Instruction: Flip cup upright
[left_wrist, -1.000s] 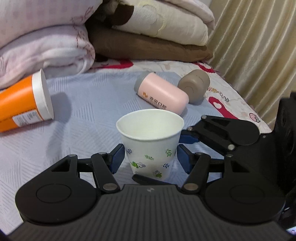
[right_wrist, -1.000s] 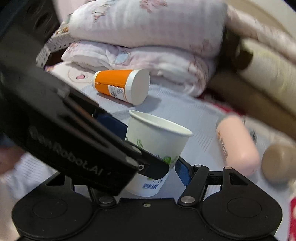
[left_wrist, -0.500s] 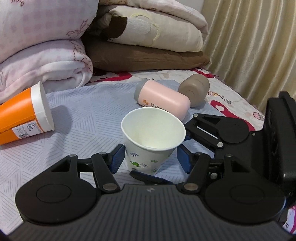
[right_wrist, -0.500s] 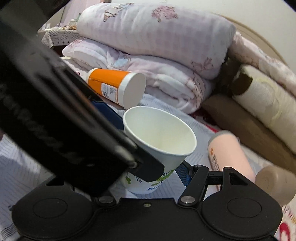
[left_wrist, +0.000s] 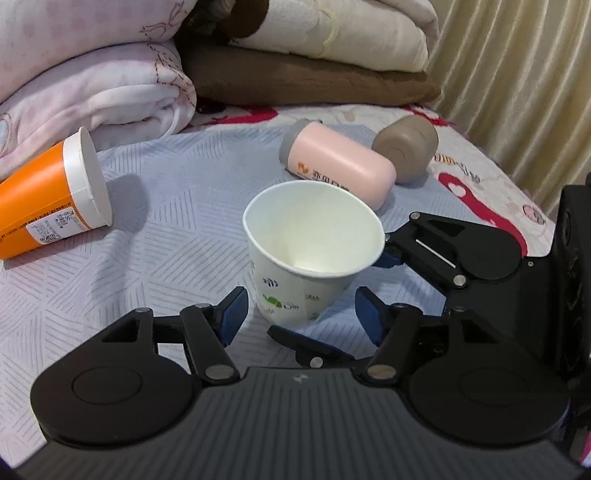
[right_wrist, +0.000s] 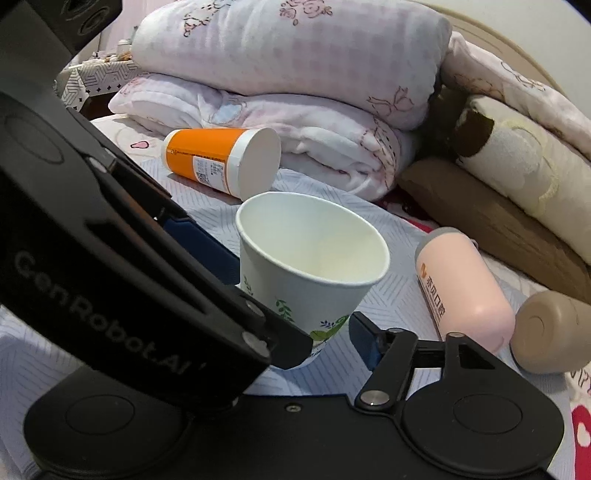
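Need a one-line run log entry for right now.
cup: upright, mouth up, on bedsheet | left tongs: open, straddling cup base | right tongs: open, beside cup | other containers: lying down

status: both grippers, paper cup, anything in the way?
Left gripper open, straddling paper cup. Right gripper open beside it. Cup mouth-up on bedspread. Pink bottle lying just behind.

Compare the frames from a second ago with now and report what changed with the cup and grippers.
Both cameras have risen, now looking down into the paper cup, which stays mouth-up on the bed between both grippers. The left gripper and right gripper remain open around it, gripping nothing. The orange container, pink bottle and tan bottle still lie on their sides.
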